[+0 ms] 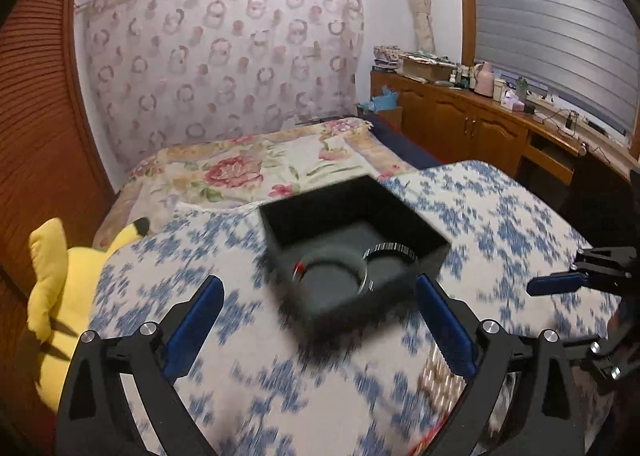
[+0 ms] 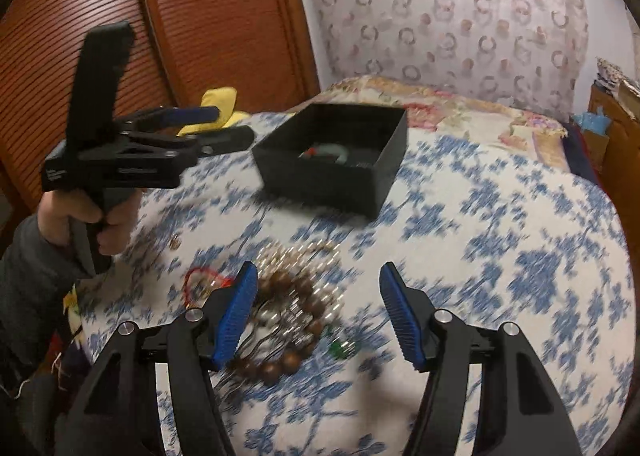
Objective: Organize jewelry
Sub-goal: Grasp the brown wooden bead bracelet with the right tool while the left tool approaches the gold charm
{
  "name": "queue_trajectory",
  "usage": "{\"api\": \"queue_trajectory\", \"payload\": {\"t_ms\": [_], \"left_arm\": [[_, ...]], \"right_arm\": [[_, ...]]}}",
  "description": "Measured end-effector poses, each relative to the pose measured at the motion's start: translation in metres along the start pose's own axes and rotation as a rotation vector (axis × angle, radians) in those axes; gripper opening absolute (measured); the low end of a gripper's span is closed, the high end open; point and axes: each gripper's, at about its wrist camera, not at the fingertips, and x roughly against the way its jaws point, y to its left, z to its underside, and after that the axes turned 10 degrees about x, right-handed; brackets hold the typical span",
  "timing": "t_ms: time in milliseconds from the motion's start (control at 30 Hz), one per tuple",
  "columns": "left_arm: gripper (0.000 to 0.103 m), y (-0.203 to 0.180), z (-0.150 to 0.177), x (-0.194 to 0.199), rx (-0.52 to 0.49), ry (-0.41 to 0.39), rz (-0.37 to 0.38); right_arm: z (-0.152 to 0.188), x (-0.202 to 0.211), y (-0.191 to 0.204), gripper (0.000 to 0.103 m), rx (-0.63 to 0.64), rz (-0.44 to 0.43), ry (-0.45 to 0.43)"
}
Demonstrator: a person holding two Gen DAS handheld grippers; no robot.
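Your left tongs gape empty before the black box at centre frame; your right tongs spread, seemingly unladen, over blurred beads.

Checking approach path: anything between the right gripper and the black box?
Right wrist view: the wooden bead bracelet and a pearl strand lie just ahead of the right gripper; beyond them only bare patterned cloth up to the black box.
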Motion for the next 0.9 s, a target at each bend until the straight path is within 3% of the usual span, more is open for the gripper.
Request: {"api": "queue_trajectory", "payload": {"t_ms": [267, 467, 667, 733, 900], "left_arm": [[0.093, 0.028, 0.049, 0.029, 0.054, 0.054, 0.013], [0.093, 0.042, 0.069, 0.036, 0.100, 0.082, 0.007], [0.093, 0.051, 0.075, 0.041, 0.132, 0.088, 0.001], [0.093, 0.052, 0.077, 0.042, 0.140, 0.090, -0.002], [0.093, 0.052, 0.079, 0.046, 0.140, 0.099, -0.020]], "right_arm": [[0.000, -0.019, 0.004, 0.065, -0.027, -0.071, 0.035], [-0.001, -0.034, -0.001, 0.059, -0.073, -0.120, 0.074], [-0.002, -0.029, -0.001, 0.036, -0.089, -0.124, 0.067], [-0.003, -0.021, 0.001, 0.016, -0.076, -0.115, 0.059], [-0.003, 0.000, 0.006, 0.015, -0.044, -0.086, 0.034]]}}
